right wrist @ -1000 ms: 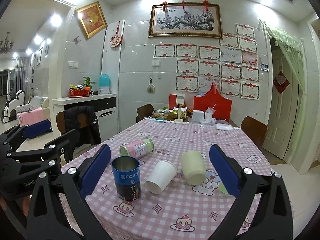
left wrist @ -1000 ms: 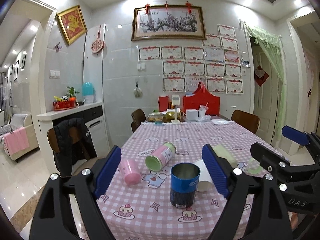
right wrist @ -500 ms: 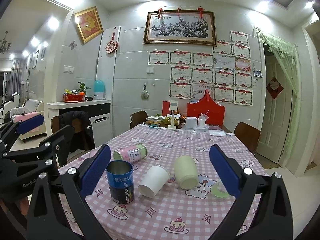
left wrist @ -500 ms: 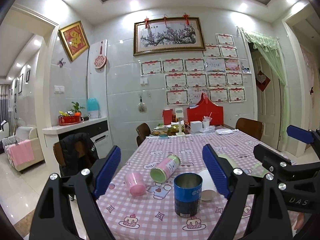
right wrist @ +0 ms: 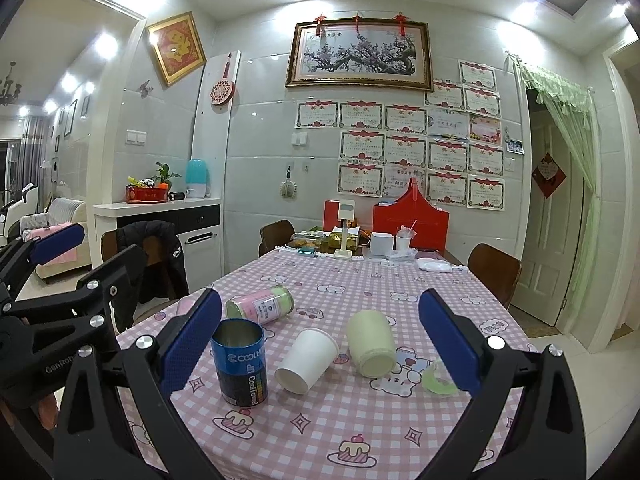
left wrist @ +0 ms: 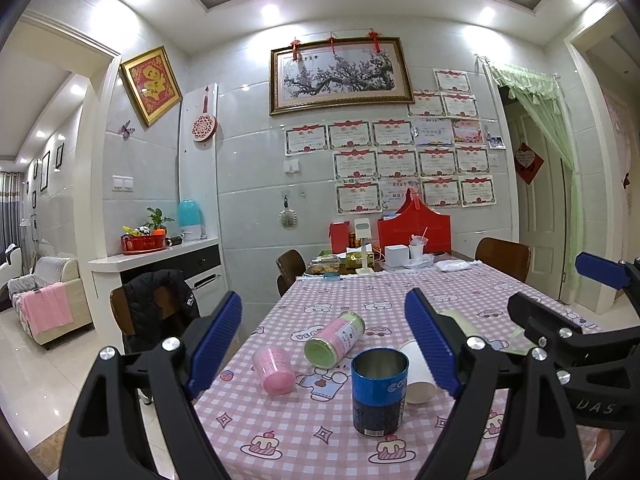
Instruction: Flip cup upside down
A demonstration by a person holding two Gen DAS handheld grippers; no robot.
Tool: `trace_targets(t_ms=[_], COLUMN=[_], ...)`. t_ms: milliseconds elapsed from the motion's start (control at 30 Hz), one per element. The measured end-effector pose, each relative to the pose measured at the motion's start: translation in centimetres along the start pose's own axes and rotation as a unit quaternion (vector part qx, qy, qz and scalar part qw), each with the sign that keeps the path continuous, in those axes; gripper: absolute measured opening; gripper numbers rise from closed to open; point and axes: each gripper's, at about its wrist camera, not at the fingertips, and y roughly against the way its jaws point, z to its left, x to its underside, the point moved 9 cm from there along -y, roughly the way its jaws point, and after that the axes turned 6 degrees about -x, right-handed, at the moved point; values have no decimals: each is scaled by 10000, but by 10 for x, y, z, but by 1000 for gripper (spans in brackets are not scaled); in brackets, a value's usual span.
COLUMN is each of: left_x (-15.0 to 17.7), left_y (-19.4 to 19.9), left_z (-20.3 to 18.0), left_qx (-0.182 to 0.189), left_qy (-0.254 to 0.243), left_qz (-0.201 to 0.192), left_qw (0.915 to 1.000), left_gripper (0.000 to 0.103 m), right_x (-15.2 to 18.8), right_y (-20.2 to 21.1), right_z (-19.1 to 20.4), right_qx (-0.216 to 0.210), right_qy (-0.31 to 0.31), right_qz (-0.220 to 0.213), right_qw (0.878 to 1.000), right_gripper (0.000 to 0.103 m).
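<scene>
- The blue cup (left wrist: 379, 391) stands upright, mouth up, near the front edge of the desk (right wrist: 360, 420), which wears a pink checked cloth. It is the only vessel standing; I judge it the one to flip.
- Left gripper (left wrist: 324, 344) and right gripper (right wrist: 320, 344) both hang short of the desk, fingers spread wide, holding nothing.
- Handling, as a judgement: the shiny inside suggests thin metal, so light, stiff and rather slippery. Clamp the side wall at mid-height, well below the rim, so it cannot pivot out during the turn.
- Lying on their sides beyond it: a white paper cup (right wrist: 307, 361) just to its right, a pale green cup (right wrist: 370, 343) further right, a pink-and-green canister (left wrist: 335, 339) behind.
- Only the left view shows the pink cup (left wrist: 274, 369), lying left of the blue one; the right view has it hidden behind a finger.
- Only the right view shows clearly the small green ring (right wrist: 438, 380) at the desk's right and the lettering on the blue wall.
</scene>
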Motion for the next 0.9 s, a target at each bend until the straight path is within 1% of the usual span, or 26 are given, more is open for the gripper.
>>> trace_targets(t_ms=[267, 900], left_x=[0, -1], left_y=[0, -1], left_z=[0, -1], left_qx=[-41, -9], left_qy=[-15, -1], left_qz=[-31, -32], left_qw=[10000, 10000], left_gripper=[83, 83], right_x=[0, 1], right_y=[-2, -4], right_z=[3, 2], right_qx=[13, 48], right_qy=[14, 21], right_qz=[-19, -13], right_qw=[10000, 10000], right_gripper=[95, 95])
